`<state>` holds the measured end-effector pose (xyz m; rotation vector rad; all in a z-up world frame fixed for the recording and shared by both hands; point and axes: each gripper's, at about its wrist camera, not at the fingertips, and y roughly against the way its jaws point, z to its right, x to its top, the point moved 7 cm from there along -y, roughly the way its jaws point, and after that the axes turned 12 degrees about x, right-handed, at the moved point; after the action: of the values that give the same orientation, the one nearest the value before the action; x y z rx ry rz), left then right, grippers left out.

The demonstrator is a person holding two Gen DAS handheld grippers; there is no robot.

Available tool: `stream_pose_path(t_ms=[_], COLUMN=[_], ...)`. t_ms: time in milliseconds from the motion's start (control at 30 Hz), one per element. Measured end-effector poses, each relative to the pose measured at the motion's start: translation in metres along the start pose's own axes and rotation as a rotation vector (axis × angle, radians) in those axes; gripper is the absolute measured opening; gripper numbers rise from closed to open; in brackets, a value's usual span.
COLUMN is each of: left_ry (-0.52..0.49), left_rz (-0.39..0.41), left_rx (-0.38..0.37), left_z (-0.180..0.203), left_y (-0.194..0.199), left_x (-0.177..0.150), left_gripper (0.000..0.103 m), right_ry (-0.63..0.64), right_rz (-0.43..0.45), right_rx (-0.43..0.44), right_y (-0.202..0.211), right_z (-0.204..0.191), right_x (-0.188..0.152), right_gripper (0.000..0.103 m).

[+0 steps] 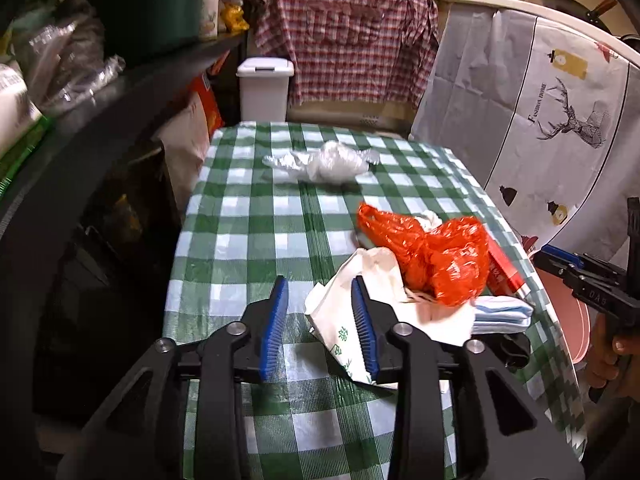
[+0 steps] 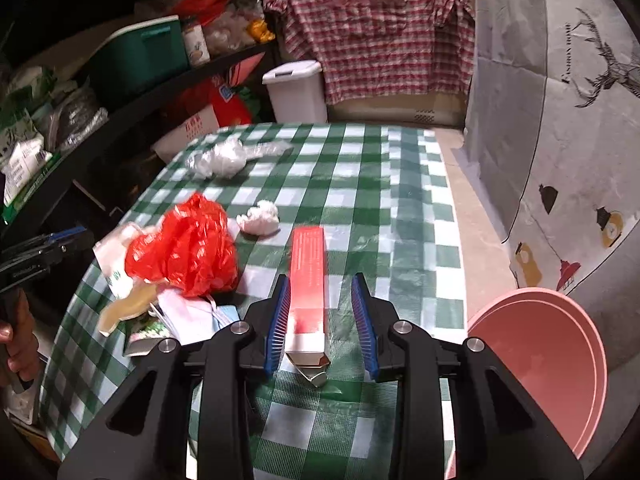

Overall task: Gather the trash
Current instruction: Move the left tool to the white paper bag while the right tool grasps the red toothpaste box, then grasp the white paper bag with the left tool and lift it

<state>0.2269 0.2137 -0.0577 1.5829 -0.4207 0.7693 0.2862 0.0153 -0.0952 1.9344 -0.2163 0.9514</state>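
A long red carton (image 2: pixel 307 280) is lying on the green checked tablecloth (image 2: pixel 360 184), its near end sitting between the parted fingers of the right gripper (image 2: pixel 323 322); the left pad is just beside the carton's edge, though whether it is touching I cannot tell, and the right pad is standing clear. Left of the carton, an orange plastic bag (image 1: pixel 432 254) is resting on a white printed bag (image 1: pixel 352 316). The left gripper (image 1: pixel 326 326) is hanging open with nothing held, its right finger over that white bag. A crumpled tissue (image 2: pixel 259 218) and a clear plastic wad (image 1: pixel 320 162) are lying farther back. A pink basin (image 2: pixel 536 364) is sitting beside the table's right edge.
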Motion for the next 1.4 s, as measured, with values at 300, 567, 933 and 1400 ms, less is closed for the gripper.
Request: stream_pose_path(t_ms=[300, 567, 933, 1400], left_ry=[-0.02, -0.044, -0.06, -0.013], left_rz=[-0.04, -0.057, -0.063, 0.0], left_rx=[-0.008, -0.023, -0.011, 0.038], left_z=[0.002, 0.01, 0.005, -0.012], left_y=[-0.025, -0.033, -0.026, 0.019], left_x=[-0.005, -0.008, -0.006, 0.01], left_gripper=[0.034, 0.033, 0.015, 0.006], right_ry=[0.056, 0.072, 0.118, 0.16], right_rz=[-0.086, -0.111, -0.134, -0.054], right_rx=[0.0, -0.022, -0.038, -0.043], right_y=[-0.033, -0.043, -0.044, 0.009], right_z=[-0.004, -0.003, -0.009, -0.019], right_x=[-0.017, -0.02, -0.022, -0.011], right_gripper=[0.039, 0.039, 0.026, 0.026])
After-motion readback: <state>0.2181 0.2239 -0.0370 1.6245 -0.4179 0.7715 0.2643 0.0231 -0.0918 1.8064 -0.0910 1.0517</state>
